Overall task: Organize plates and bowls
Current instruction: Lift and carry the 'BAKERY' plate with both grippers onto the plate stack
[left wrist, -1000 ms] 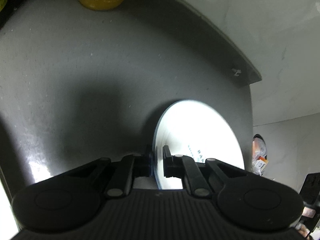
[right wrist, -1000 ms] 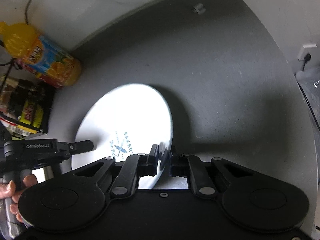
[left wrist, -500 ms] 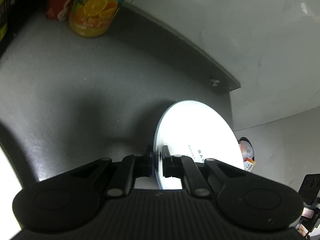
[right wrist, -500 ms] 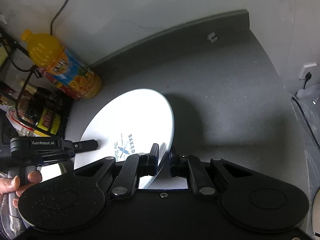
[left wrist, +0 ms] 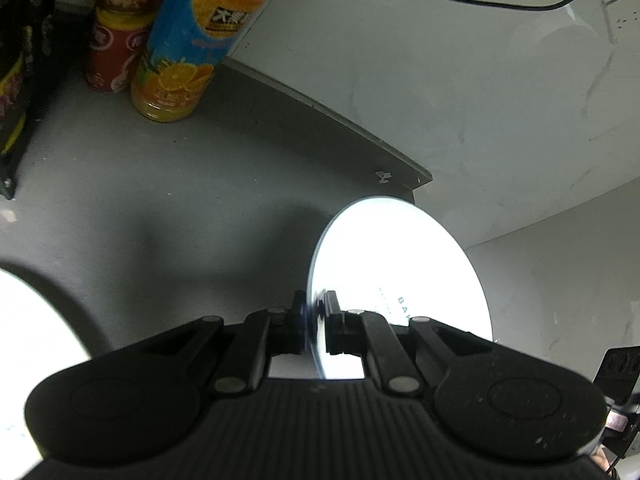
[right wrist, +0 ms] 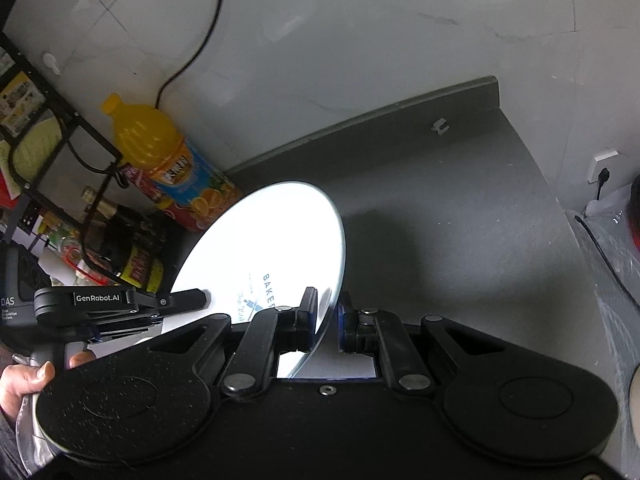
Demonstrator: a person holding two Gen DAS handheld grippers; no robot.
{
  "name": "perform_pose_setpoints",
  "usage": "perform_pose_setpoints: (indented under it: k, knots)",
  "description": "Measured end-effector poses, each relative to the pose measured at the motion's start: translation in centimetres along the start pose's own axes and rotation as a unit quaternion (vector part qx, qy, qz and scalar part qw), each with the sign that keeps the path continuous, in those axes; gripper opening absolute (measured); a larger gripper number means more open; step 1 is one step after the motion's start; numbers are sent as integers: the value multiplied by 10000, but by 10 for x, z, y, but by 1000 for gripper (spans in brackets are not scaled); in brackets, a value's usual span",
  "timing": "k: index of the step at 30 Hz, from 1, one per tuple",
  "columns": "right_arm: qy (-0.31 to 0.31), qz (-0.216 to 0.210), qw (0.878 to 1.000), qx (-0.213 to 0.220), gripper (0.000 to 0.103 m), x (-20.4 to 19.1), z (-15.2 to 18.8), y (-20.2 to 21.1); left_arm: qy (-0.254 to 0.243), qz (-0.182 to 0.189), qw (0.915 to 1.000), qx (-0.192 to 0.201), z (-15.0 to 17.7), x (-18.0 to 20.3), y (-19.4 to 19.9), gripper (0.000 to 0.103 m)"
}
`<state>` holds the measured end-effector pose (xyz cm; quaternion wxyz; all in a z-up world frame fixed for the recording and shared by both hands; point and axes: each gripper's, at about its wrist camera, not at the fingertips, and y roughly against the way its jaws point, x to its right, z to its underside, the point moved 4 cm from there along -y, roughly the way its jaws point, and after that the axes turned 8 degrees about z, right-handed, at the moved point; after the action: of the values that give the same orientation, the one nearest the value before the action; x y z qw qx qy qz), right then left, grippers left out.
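Plate held edge-on by both claws above the desk

Plate (left wrist: 400,276) first: you have it pinched on opposite sides of its rim. Your left claw (left wrist: 315,322) is closed almost fully, its two pads pressing either face of the thin rim, so the plate runs edge-on away from that camera. Your right claw (right wrist: 325,322) is likewise clamped down to a narrow gap on the opposite edge, blue pads against the rim. From the right wrist view you can see the left claw (right wrist: 188,300) reaching in from the side, with your left hand (right wrist: 28,380) wrapped around its handle.

The plate is a flat white disc, glaring under the light, with dark blue lettering starting "BAKER" and a crossed emblem on its upper face. It hangs tilted in the air over the dark grey desk (right wrist: 460,220), touching nothing but the claws, and its shadow falls on the surface beneath.

Compared with a second ago, you have carried the plate higher: more of the desk, the wall and the black cable (right wrist: 192,52) now shows. The orange juice bottle (right wrist: 168,164) and the red can (left wrist: 116,40) beside it have come fully into sight, and a second bright white round shape (left wrist: 36,320) has entered at the left wrist view's lower left. Both grips are unchanged.
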<state>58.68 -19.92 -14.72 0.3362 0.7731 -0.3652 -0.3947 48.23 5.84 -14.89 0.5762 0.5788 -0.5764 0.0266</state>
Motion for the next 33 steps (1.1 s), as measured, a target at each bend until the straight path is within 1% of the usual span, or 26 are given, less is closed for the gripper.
perform_pose_setpoints:
  k: [4, 14, 33]
  knots:
    - [-132, -25, 9999, 68, 10, -15, 11, 7, -45, 26, 10000, 6, 1, -5, 20, 6]
    - [-173, -79, 9997, 151, 10, -62, 46, 18, -76, 26, 10000, 16, 8, -36, 72, 6]
    - [-214, -196, 9996, -52, 10, -136, 116, 1, 101, -175, 9998, 1, 33, -116, 138, 6]
